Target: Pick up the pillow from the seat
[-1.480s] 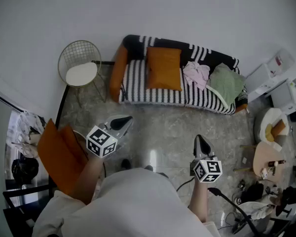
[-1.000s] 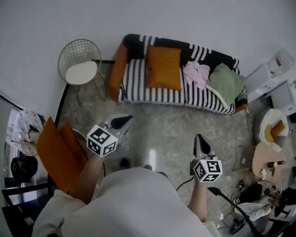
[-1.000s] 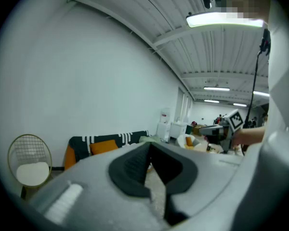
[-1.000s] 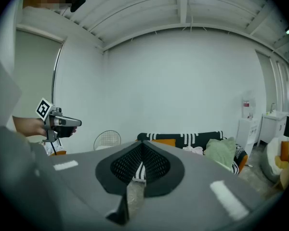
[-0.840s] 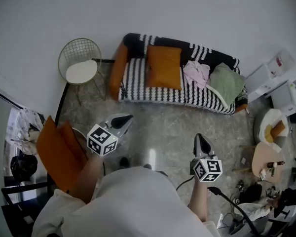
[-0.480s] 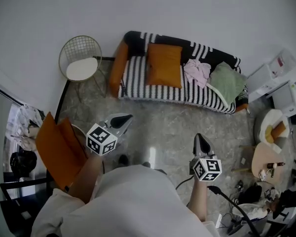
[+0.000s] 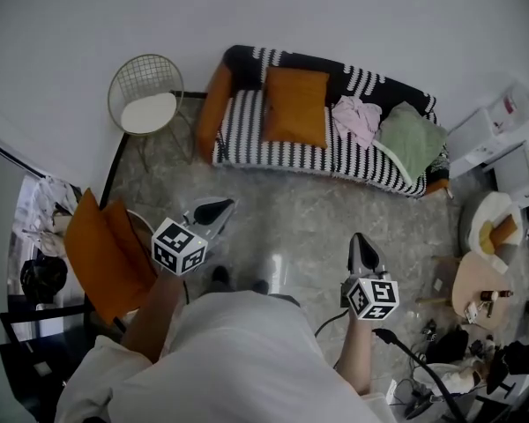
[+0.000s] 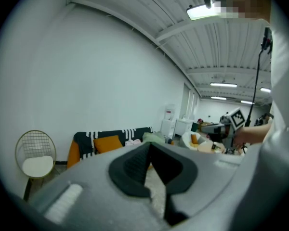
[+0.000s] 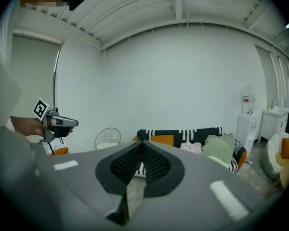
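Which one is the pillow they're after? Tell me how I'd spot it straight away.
Find the black-and-white striped sofa against the white wall. The pillow sits on its seat toward the end nearer the round wire chair, beside a pink cloth heap and a green blanket. It alone is a square, plain orange cushion.

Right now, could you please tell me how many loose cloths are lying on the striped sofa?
2: a pink cloth just right of the orange pillow, and a green cloth at the sofa's right end. More could be hidden underneath.
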The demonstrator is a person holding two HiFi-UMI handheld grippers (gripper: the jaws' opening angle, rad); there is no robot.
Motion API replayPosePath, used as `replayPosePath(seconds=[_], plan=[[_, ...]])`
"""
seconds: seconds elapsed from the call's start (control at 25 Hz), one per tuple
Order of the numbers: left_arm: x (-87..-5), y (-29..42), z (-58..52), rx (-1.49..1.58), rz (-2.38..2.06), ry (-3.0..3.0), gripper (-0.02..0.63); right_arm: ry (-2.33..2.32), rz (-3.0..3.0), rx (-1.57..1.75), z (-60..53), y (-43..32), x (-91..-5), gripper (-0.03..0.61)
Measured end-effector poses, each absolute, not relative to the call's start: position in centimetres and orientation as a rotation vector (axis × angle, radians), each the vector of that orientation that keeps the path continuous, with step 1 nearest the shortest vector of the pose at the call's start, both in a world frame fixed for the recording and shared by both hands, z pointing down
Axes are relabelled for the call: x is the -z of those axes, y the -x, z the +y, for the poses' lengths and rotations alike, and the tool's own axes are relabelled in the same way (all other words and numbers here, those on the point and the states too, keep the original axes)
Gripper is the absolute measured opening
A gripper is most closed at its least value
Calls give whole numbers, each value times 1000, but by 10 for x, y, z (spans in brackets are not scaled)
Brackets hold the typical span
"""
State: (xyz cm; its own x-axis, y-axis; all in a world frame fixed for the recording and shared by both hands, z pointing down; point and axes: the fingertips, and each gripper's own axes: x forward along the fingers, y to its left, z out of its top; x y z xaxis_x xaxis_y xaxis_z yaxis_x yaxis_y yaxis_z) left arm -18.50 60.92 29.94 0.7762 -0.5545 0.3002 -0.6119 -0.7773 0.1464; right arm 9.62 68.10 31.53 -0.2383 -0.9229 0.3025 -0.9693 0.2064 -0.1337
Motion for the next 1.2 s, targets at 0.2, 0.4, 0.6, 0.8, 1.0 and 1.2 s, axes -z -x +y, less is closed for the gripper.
replayPosePath(seconds=[0.2,0.4,0.6,0.8,1.0,1.2], plan=[[-302,169,614,-370,-923,-2741,0,-1804,-2327,-437,679,-110,-321,5],[-307,162,615,-367,-937,-2732,0,-1784,-2340,-427,675,-116,-321,5],[-309,154,609,-359,-941,-2726,0,-1770,-2344,-427,669,-121,-322,5],[-310,151,595,-365,-935,-2730,0,-1770,-2335,-452,657,-123,-330,5],[-313,155,572,-360,-922,-2726,0,-1786,-2317,-466,638,-120,-334,3],[-318,153,536,-360,-890,-2726,0,-1800,-2296,-470,605,-118,-334,5]])
